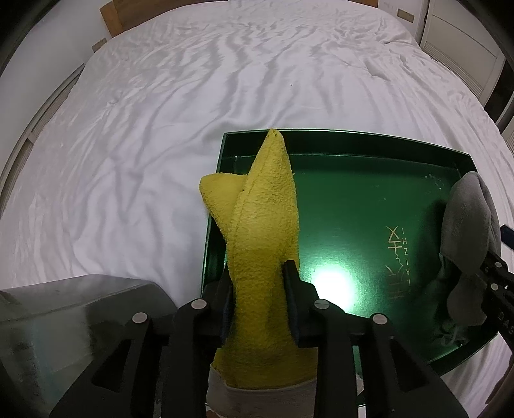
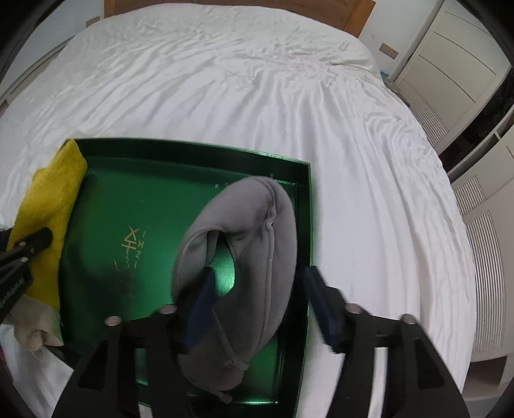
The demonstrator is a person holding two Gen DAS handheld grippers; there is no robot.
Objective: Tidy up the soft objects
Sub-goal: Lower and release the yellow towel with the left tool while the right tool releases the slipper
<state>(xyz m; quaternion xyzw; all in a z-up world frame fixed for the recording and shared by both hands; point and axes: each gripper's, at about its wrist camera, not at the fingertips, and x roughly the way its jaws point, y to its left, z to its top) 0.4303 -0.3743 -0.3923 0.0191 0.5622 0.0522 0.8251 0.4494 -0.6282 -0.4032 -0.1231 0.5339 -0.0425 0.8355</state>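
A shallow green box (image 1: 353,199) with gold lettering lies open on a white bed; it also shows in the right wrist view (image 2: 144,199). My left gripper (image 1: 259,289) is shut on a yellow towel (image 1: 263,205) and holds it over the box's left wall. The towel also shows in the right wrist view (image 2: 51,199). My right gripper (image 2: 257,289) stands with its jaws apart around one arm of a grey neck pillow (image 2: 244,250), over the box's right side. The left finger passes through the pillow's opening; the right finger stands apart from the pillow. The pillow also shows in the left wrist view (image 1: 469,231).
The wrinkled white bedsheet (image 1: 160,128) spreads all around the box. A wooden headboard (image 2: 353,13) is at the far end. White slatted cabinets (image 2: 482,225) stand to the right of the bed. A cream cloth (image 2: 32,324) lies by the box's near left corner.
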